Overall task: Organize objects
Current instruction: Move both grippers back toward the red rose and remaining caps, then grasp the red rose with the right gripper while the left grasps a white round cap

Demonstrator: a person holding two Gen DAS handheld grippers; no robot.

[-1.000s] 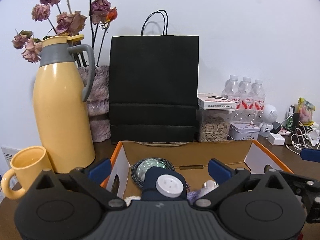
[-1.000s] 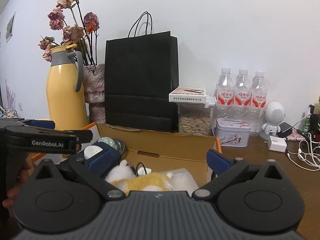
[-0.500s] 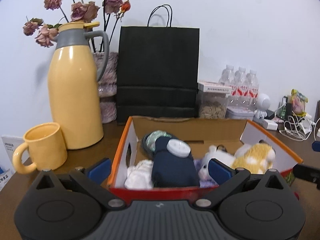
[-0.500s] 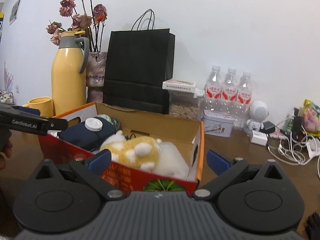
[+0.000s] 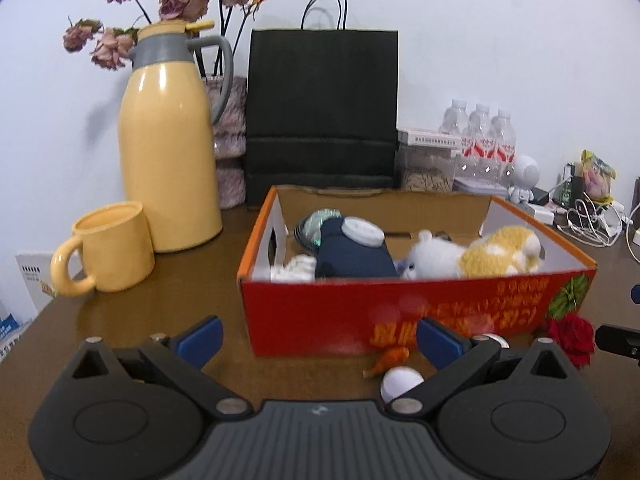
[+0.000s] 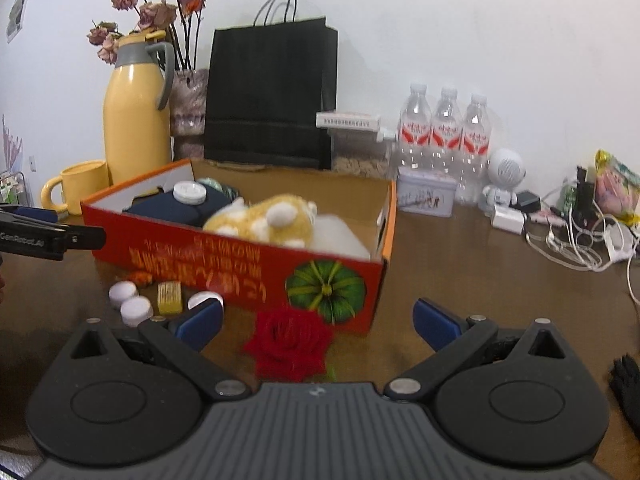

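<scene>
A red cardboard box [image 5: 400, 312] [image 6: 240, 264] stands on the brown table, holding a navy pouch with a white cap [image 5: 352, 252] [image 6: 180, 204], a yellow-and-white plush toy [image 5: 492, 256] [image 6: 268, 220] and a greenish round item [image 5: 320, 220]. My left gripper [image 5: 318, 338] is open in front of the box, empty. My right gripper [image 6: 318, 320] is open too, with a red fabric rose [image 6: 290, 340] [image 5: 570, 332] lying between its fingers on the table. Small white caps [image 6: 130, 300] [image 5: 400, 380], a yellow block [image 6: 170, 298] and an orange candy [image 5: 388, 358] lie before the box.
A yellow thermos [image 5: 168, 148], a yellow mug [image 5: 112, 252], dried flowers and a black paper bag [image 5: 322, 116] stand behind the box. Water bottles [image 6: 444, 136], a tin [image 6: 426, 196], a white robot figure [image 6: 504, 172] and tangled cables [image 6: 572, 240] crowd the right side.
Both grippers have pulled back from over the box toward the table's near side. The box front and the small items before it have come into view.
</scene>
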